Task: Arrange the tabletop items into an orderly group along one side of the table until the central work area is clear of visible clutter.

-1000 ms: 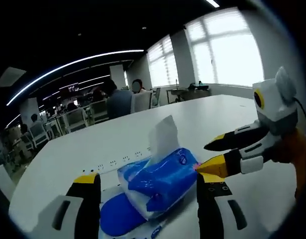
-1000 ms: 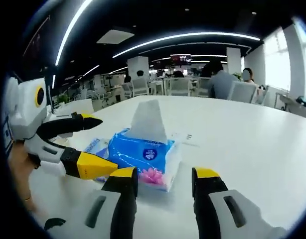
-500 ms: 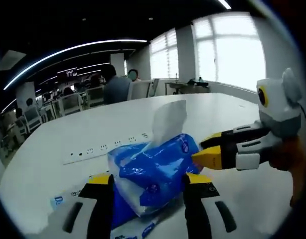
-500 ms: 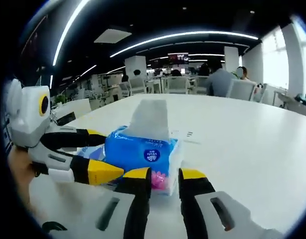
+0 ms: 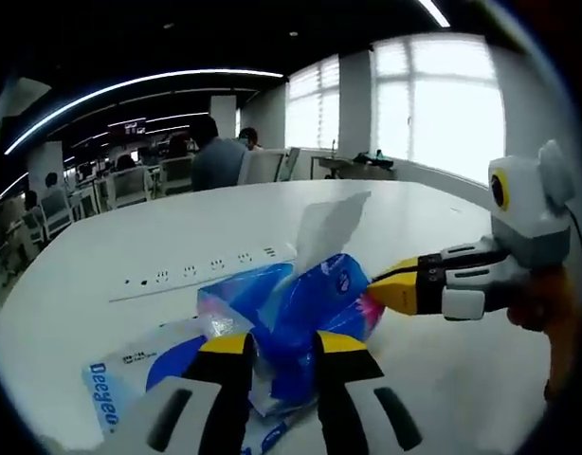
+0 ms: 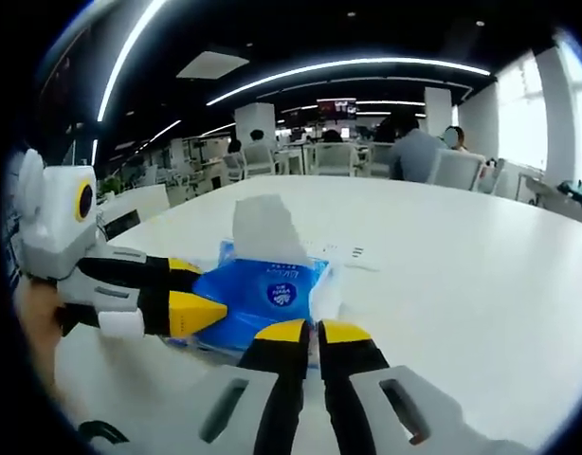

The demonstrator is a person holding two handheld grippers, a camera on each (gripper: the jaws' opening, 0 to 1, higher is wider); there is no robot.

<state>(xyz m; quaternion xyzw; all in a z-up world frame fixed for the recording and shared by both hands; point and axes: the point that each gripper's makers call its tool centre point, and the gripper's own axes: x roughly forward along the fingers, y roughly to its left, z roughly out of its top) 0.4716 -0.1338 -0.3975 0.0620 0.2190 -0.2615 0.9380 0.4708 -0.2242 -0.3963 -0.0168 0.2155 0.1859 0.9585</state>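
Since a second ago both pairs of jaws have been drawn in: the left gripper [image 5: 270, 349] is now clamped on one end of the blue tissue pack [image 5: 305, 318], and the right gripper [image 6: 310, 333] is pinched on its other end. A flat blue-and-white packet [image 5: 130, 384] is seen under the pack. Both lie near the edge of the white table [image 6: 462, 265], with a power strip [image 5: 201, 277] behind and office desks beyond.
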